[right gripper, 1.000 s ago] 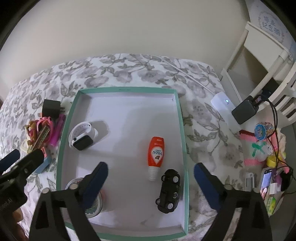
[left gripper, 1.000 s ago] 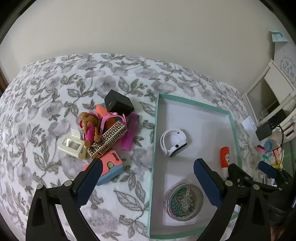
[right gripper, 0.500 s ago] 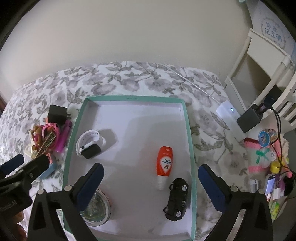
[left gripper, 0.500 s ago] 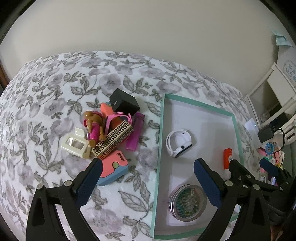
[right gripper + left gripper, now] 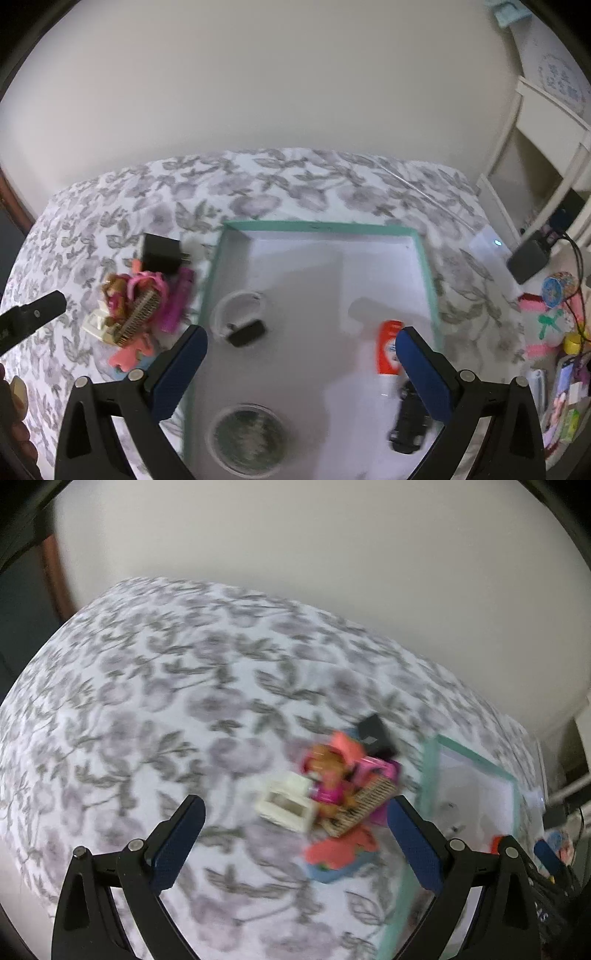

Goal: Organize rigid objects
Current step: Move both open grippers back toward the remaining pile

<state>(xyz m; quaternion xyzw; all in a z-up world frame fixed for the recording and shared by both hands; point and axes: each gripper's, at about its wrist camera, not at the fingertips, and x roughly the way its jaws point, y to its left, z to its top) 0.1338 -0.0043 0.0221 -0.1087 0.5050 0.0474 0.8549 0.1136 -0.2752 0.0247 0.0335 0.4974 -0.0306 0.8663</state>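
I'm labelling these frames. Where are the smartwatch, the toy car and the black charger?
smartwatch [image 5: 246, 333], right wrist view, dark face
toy car [image 5: 409, 424], right wrist view, body
black charger [image 5: 161, 254], right wrist view, top face

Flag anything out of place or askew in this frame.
Only the unsorted heap of small items, stacked crookedly on the floral cloth left of the teal tray. Nothing looks spilled or broken. Both grippers, left and right, are open and empty.

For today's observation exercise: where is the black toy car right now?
In the right wrist view, the black toy car lies in the teal tray's near right corner, just below the orange tube.
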